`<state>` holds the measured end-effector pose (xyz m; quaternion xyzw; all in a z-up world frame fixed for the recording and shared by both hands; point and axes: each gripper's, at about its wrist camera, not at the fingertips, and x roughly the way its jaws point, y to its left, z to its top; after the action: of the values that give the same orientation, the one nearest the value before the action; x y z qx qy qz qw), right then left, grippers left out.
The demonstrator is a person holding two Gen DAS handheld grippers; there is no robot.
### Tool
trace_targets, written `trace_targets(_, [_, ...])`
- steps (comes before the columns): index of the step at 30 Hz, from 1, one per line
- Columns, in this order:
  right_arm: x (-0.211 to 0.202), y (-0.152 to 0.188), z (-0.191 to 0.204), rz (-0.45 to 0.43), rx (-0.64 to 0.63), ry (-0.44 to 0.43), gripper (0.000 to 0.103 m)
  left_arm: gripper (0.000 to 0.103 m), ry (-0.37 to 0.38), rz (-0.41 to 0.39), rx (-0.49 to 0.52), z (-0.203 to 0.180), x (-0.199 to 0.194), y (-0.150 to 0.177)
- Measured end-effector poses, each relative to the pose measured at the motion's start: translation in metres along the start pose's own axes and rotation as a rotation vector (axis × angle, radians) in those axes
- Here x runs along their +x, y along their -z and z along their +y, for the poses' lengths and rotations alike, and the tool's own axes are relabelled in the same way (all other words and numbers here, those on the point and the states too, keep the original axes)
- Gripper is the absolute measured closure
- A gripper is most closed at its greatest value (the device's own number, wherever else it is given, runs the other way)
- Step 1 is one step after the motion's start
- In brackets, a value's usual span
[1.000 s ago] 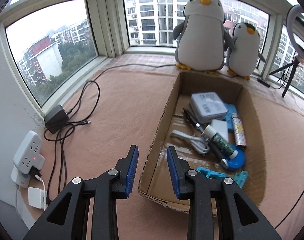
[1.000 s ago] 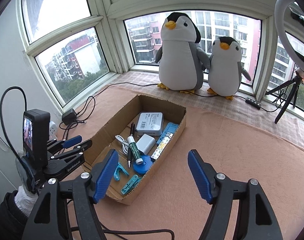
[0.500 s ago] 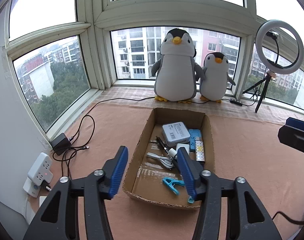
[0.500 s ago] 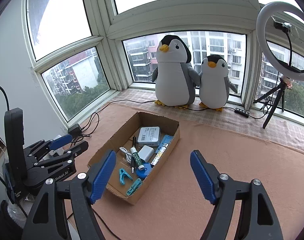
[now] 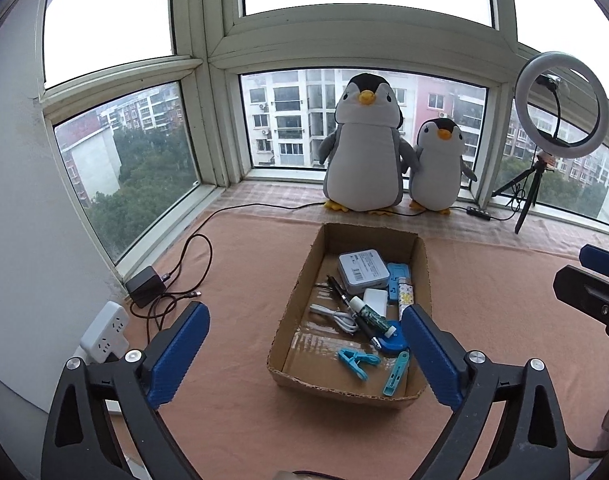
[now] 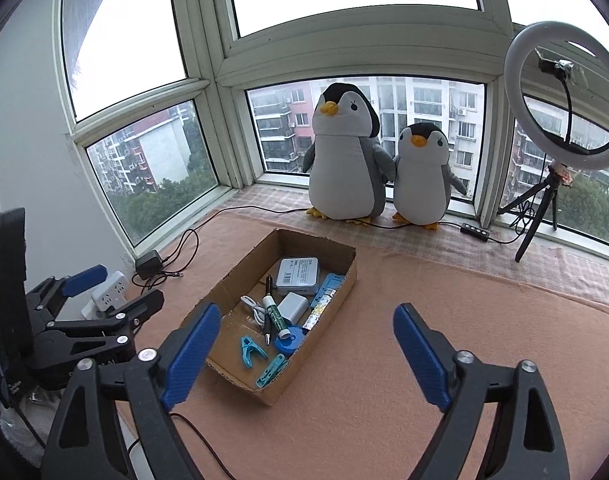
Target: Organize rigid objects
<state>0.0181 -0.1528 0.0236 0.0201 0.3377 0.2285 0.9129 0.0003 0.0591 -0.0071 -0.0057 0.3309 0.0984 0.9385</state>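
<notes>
Left wrist: cardboard box (image 5: 296,284) long axis twd penguins (image 5: 362,152)

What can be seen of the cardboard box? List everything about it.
The cardboard box is a shallow, open-topped tray of plain brown corrugated card with rough, torn-looking upper edges. It sits flat on the pinkish cloth, long axis running toward the two plush penguins, not touching them. Inside lie a grey tin, a white charger, a pen, a white cable and blue clips. Neither gripper touches it.
</notes>
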Motion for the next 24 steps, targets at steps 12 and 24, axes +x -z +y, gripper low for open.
trace_targets(12, [-0.005, 0.006, 0.012, -0.021, -0.009, 0.016, 0.010, 0.001, -0.010, 0.003, -0.025, 0.011, -0.003, -0.002])
trace_targets(24, [-0.004, 0.006, 0.007, -0.015, 0.013, 0.020, 0.010, 0.001, -0.015, 0.011, -0.032, 0.014, -0.002, -0.001])
